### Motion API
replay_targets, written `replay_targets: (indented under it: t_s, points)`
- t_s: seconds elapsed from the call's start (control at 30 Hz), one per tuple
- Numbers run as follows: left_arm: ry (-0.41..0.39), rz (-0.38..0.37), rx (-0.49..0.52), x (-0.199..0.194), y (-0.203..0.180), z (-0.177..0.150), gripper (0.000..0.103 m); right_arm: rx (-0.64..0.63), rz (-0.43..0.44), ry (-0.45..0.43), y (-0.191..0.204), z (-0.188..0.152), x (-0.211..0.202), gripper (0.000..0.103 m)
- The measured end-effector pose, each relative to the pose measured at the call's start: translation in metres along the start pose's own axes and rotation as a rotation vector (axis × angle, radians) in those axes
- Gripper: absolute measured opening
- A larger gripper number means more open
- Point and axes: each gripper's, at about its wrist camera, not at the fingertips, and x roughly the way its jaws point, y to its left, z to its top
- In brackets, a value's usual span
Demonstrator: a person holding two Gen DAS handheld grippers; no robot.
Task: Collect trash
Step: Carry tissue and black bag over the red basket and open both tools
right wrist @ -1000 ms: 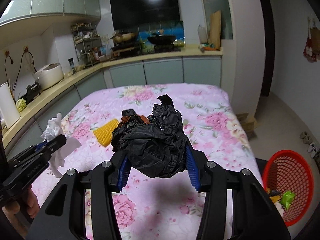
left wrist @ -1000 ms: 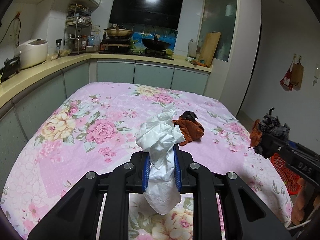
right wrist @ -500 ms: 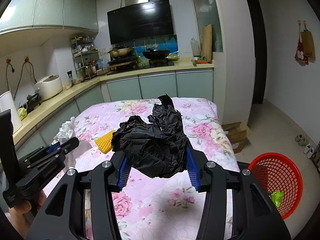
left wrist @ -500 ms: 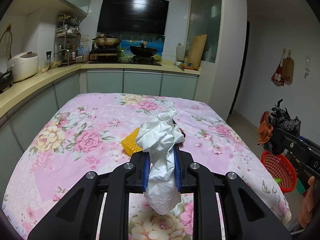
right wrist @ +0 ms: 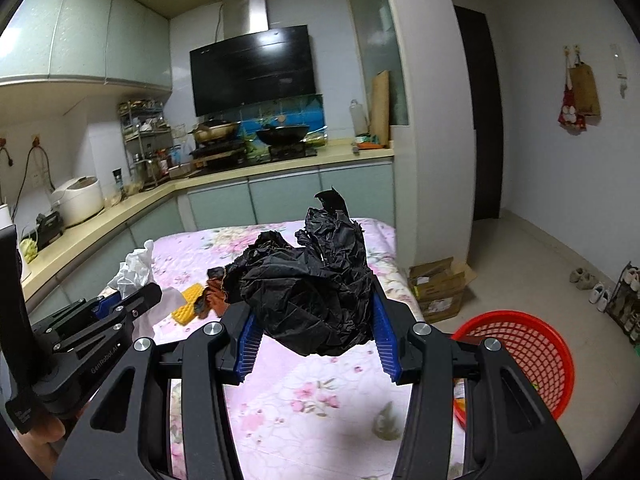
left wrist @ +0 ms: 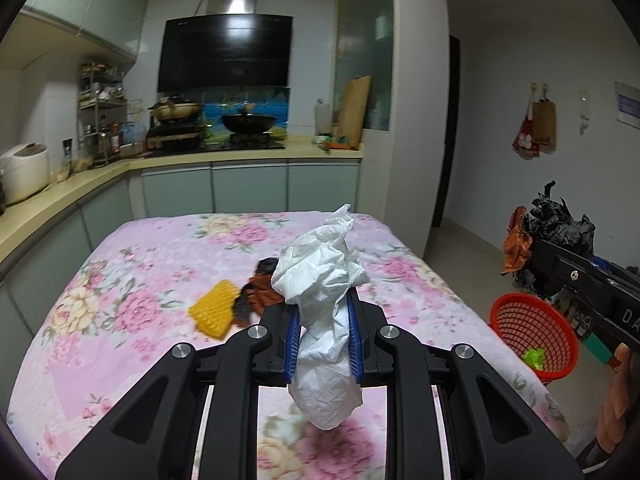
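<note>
Left tool [left wrist: 323, 346] clenched on a white tissue [left wrist: 325, 280], right tool [right wrist: 316, 334] clamped around a black bag [right wrist: 310, 292]; both wads carried above the worktop [left wrist: 132, 280], near its right edge. Red basket [right wrist: 520, 354] on the floor just beside that edge. Both light, soft, crushable, likely springy; best pinched mid-bulk. Left behind mid-worktop: yellow sponge [left wrist: 214, 312] and brown scrap [left wrist: 260, 290], touching.

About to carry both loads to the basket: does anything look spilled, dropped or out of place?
Nothing spilled. Left on the floral tablecloth are a yellow ridged piece and a brown-and-black crumpled scrap, touching. Each hand-held gripper grips firmly: left on white paper, right on black plastic.
</note>
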Motion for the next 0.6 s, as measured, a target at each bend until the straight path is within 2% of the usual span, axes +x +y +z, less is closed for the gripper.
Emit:
replay_targets:
  t_s: [0.6]
  points:
    - [0.007,-0.157,0.113,0.023,-0.083,0.008,0.019,0.047,-0.143,-0.019,-0.053,-0.001,-0.018,0.047]
